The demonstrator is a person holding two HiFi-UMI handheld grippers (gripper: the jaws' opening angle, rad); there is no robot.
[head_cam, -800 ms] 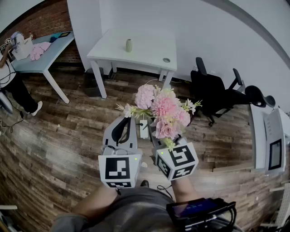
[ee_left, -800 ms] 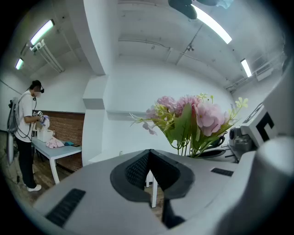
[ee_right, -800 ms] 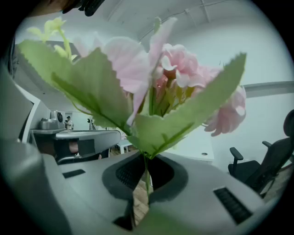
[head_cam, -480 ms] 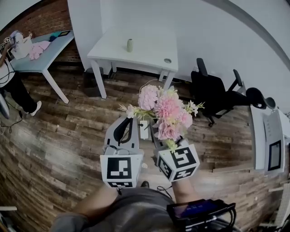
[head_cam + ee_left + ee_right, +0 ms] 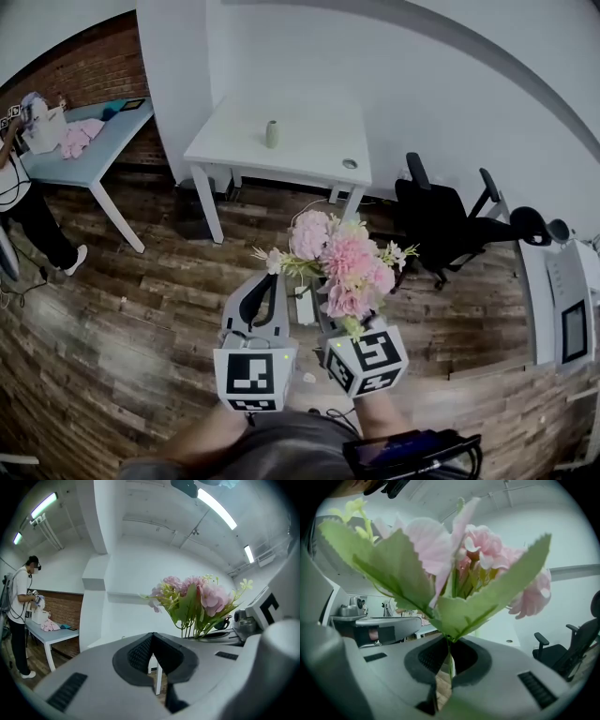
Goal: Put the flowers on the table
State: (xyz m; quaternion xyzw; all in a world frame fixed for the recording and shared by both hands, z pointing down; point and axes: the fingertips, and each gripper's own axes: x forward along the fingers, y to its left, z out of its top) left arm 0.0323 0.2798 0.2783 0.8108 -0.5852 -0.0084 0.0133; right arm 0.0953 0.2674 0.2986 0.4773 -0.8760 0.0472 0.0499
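Observation:
A bouquet of pink flowers with green leaves stands upright in my right gripper, which is shut on the stems. In the right gripper view the thin green stems run down between the closed pads, and the blooms fill the view above. My left gripper is held level beside it on the left, shut with nothing in it. In the left gripper view its pads meet, and the bouquet shows to the right. The white table stands ahead against the wall with a small vase on it.
Two black office chairs stand right of the white table. A white power strip lies on the wooden floor. At far left a person stands by a grey-blue table. A desk with a device is at right.
In the head view the white table has moved down the frame and looks nearer. Both grippers and the bouquet keep the same pose beside each other.

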